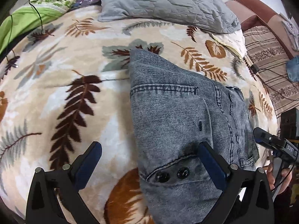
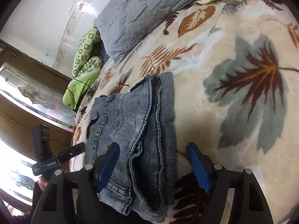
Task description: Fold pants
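Folded pants on the bed, both grippers spread wide and holding nothing.

The pants (image 1: pixel 179 123) lie in a compact stack on the leaf-print blanket (image 1: pixel 61 100), reaching from 6 o'clock up to the centre of the left wrist view, with the grey pillow (image 1: pixel 164 3) at 12 o'clock. Your left gripper (image 1: pixel 149 162) straddles the buttoned near edge; your right gripper (image 2: pixel 153 166) straddles the layered hems at 6 o'clock in its own view. I judge this ribbed denim heavy, limp and thick, not slippery, so layers will slide apart if you pinch only the top one. Take hold low on the stacked edge, closing over all layers near a seam.
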